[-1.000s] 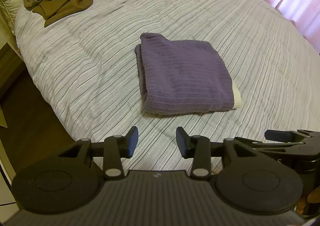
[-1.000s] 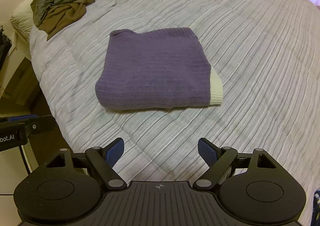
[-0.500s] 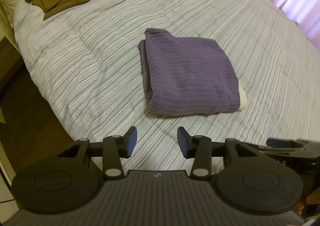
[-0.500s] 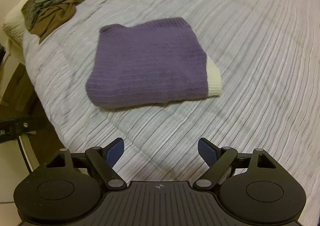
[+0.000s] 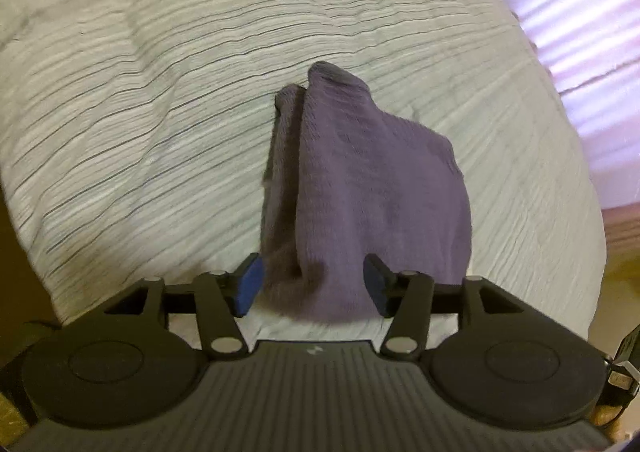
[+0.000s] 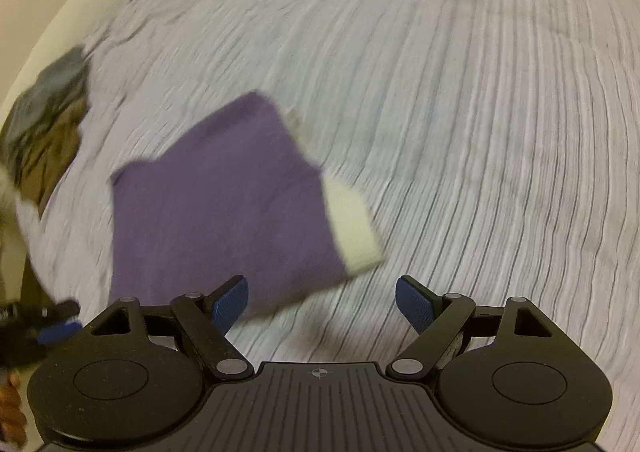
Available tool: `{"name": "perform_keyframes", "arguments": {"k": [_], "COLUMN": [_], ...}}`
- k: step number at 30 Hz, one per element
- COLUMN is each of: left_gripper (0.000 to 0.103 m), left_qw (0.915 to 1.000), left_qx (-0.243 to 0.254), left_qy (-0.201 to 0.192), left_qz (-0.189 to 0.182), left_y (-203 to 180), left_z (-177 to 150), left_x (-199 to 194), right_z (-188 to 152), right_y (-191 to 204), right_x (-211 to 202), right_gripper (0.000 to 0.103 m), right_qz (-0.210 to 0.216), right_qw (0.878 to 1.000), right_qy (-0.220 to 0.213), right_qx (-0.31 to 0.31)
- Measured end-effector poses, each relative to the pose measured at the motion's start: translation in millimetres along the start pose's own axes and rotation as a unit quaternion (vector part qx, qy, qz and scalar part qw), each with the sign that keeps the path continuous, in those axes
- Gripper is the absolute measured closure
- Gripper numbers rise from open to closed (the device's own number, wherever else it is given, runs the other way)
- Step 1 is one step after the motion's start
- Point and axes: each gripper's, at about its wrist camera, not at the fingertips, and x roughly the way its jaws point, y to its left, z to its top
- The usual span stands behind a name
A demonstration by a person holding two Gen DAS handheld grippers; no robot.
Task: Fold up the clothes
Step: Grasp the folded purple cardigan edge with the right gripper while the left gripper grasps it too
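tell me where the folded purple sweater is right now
The folded purple sweater lies on the striped bedspread, its near edge between the opening jaws of the left gripper; in the right wrist view it sits lower left.

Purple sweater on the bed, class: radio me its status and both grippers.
Left gripper opening, straddling the near edge of the folded purple sweater, pads not pressing. Right gripper open, empty, over the striped bedspread. Nothing in the way.

Folded purple sweater (image 5: 372, 187): thick ribbed knit, matt and fuzzy, with a cream knitted band (image 6: 354, 232). Bed (image 5: 160, 91): crinkled, finely striped pale cloth cover. Left gripper (image 5: 312, 288) and right gripper (image 6: 322, 302): matt black plastic, ridged housing; fingers (image 6: 230, 302) faced with textured blue pads.
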Motion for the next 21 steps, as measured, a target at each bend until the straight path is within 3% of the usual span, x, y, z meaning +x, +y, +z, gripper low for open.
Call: {"name": "perform_keyframes", "arguments": {"k": [5, 11, 16, 21], "left_gripper": [0.045, 0.045, 0.045, 0.043], "left_qw": [0.9995, 0.9969, 0.9933, 0.9903], "left_qx": [-0.026, -0.067, -0.092, -0.102], "left_qy": [0.007, 0.007, 0.0, 0.0], "left_qz": [-0.017, -0.041, -0.07, -0.095], "left_y": [12, 31, 43, 51], "left_z": [29, 46, 46, 43], "left_x": [40, 77, 93, 105], "right_z": [38, 67, 81, 91], "right_y": [-19, -31, -42, -50], "right_x": [33, 75, 117, 153], "right_gripper": [0.019, 0.019, 0.019, 0.019], "right_qz": [-0.011, 0.088, 0.158, 0.198], "right_qw": [1.0, 0.996, 0.986, 0.977], "right_qy": [-0.002, -0.01, 0.042, 0.082], "right_qx": [0.0, -0.008, -0.017, -0.011]}}
